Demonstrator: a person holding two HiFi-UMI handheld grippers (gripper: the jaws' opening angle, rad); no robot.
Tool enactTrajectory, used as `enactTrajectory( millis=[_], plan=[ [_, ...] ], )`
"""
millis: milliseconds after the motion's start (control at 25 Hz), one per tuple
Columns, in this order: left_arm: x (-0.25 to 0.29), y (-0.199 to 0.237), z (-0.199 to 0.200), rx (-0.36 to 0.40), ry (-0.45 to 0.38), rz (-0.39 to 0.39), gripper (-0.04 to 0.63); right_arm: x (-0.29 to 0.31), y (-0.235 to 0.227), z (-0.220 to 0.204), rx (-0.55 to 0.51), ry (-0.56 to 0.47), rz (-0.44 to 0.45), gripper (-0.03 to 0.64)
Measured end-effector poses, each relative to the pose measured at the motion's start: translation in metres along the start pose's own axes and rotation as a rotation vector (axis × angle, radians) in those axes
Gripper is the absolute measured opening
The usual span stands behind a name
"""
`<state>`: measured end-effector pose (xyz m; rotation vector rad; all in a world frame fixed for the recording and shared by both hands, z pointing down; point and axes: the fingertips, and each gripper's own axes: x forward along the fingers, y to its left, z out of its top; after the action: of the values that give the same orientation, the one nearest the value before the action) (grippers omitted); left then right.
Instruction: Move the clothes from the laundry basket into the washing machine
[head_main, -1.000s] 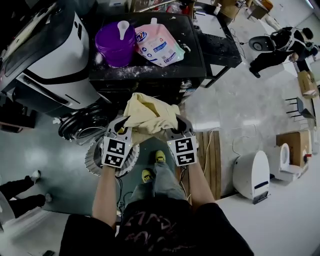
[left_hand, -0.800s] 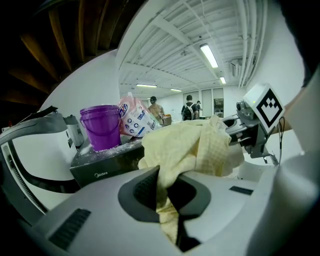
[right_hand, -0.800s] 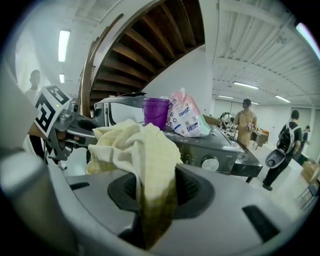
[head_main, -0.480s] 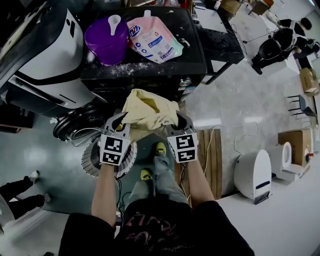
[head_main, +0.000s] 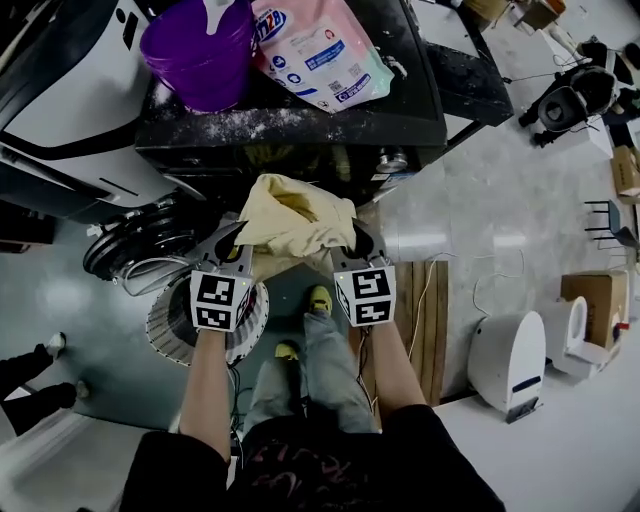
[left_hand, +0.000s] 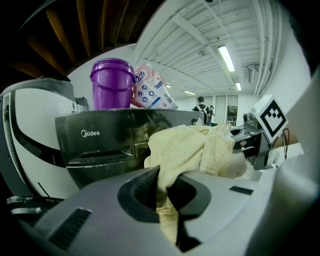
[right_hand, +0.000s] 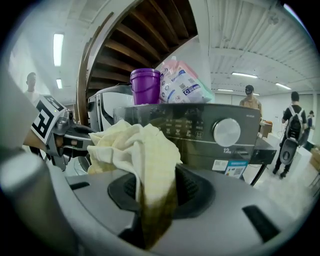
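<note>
A pale yellow cloth hangs bunched between my two grippers, just in front of the dark washing machine. My left gripper is shut on the cloth's left edge. My right gripper is shut on its right edge. The round white laundry basket stands on the floor below my left hand. In the right gripper view the machine's control panel with its silver dial faces me. The drum opening is hidden behind the cloth.
A purple bucket and a pink detergent pouch sit on top of the machine. A white and black appliance stands at the left, coiled hoses beside the basket, wooden slats at the right. People stand far off.
Both grippers have sunk lower with the cloth stretched between them. The machine's top and front have drawn nearer.
</note>
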<state>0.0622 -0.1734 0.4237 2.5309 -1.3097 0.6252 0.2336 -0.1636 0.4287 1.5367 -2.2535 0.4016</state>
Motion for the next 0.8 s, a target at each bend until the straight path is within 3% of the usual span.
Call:
enactTrajectory(
  millis=[440,800],
  plan=[
    [0.090,0.028,-0.087,-0.062,-0.037,0.057,0.023,0.099,-0.024,-0.090,0.090,-0.026,0.013,0.110],
    [0.156,0.056,-0.125,-0.144,-0.136,0.116,0.023,0.167,-0.045,-0.124,0.145,-0.100,0.006,0.110]
  ],
)
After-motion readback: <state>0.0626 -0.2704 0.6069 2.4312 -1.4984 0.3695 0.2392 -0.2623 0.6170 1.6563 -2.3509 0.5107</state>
